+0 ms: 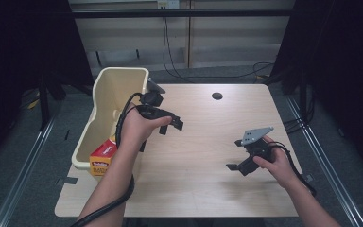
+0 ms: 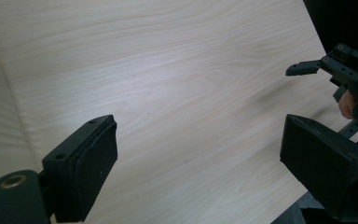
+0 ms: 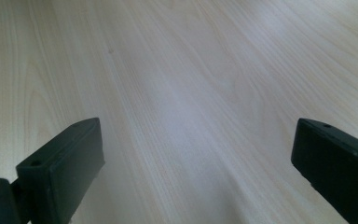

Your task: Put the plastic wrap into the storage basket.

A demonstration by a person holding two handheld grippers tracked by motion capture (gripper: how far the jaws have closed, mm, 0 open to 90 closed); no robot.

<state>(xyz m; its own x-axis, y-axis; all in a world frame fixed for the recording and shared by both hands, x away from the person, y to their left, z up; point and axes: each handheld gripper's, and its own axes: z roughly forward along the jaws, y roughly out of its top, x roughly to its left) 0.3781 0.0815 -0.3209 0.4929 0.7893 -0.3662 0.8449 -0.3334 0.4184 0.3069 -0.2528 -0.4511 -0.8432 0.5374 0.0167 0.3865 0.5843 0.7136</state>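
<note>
The left claw (image 1: pixel 170 124), wide open and empty, hung just right of the cream bin (image 1: pixel 105 90), the yellow box (image 1: pixel 103 158) inside lying behind and left of it, nearer than the open, empty right claw (image 1: pixel 237 165)

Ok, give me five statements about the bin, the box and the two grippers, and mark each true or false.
1. The cream bin sits at the table's left edge. True.
2. An orange box lies inside the bin. True.
3. The left gripper grips the box. False: its fingers are apart with nothing between them, over bare wood.
4. The right gripper is shut. False: its fingers stand wide apart.
5. A dark round hole shows near the table's far edge. True.
</note>
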